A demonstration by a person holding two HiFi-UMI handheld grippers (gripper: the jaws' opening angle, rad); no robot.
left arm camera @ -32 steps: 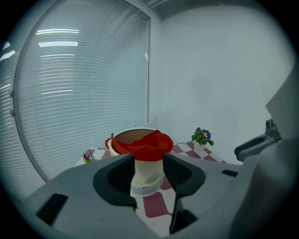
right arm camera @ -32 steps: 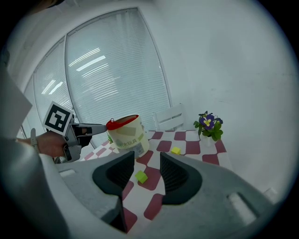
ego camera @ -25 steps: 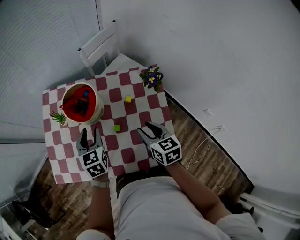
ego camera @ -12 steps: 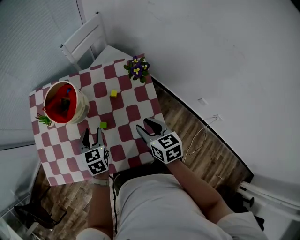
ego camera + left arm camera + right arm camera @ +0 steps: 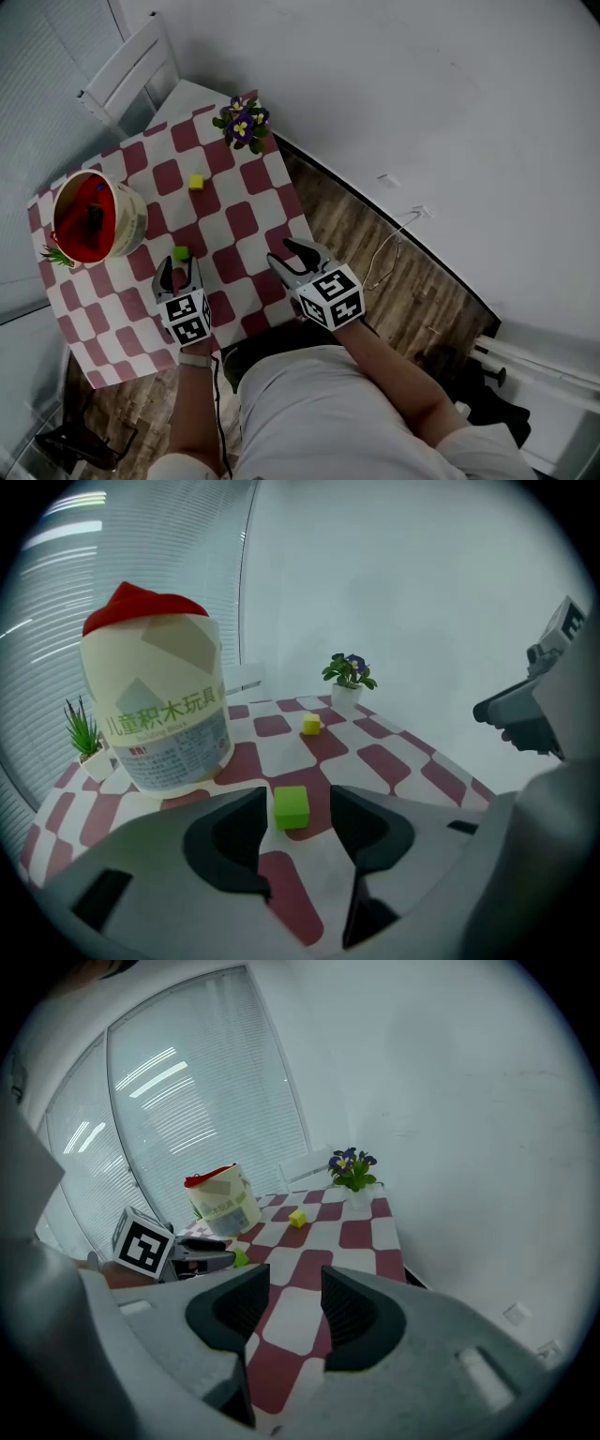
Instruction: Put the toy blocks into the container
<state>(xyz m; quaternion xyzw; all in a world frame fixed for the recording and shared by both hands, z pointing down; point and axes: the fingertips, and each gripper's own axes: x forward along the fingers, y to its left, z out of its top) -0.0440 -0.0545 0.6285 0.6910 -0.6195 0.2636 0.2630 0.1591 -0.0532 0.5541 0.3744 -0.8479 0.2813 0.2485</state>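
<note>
A green block (image 5: 180, 252) lies on the red-and-white checked tablecloth (image 5: 246, 223), just ahead of my left gripper (image 5: 179, 270). In the left gripper view that block (image 5: 291, 807) sits in line with the gap of the open left gripper (image 5: 298, 822), untouched. Farther back, towards the flowers, is a yellow block (image 5: 196, 182). The container, a cream bucket with a red lining (image 5: 132, 217), stands at the table's left with toys inside. My right gripper (image 5: 287, 253) hovers open and empty over the table's near right edge.
A pot of purple flowers (image 5: 242, 122) stands at the far right corner, and a small green plant (image 5: 56, 253) beside the bucket. A white chair (image 5: 122, 70) stands behind the table. Wooden floor (image 5: 375, 272) and a white wall lie to the right.
My left gripper has shifted sideways and now lines up right behind the green block. The head view has swung, so the table sits further left. The right gripper stays open.
</note>
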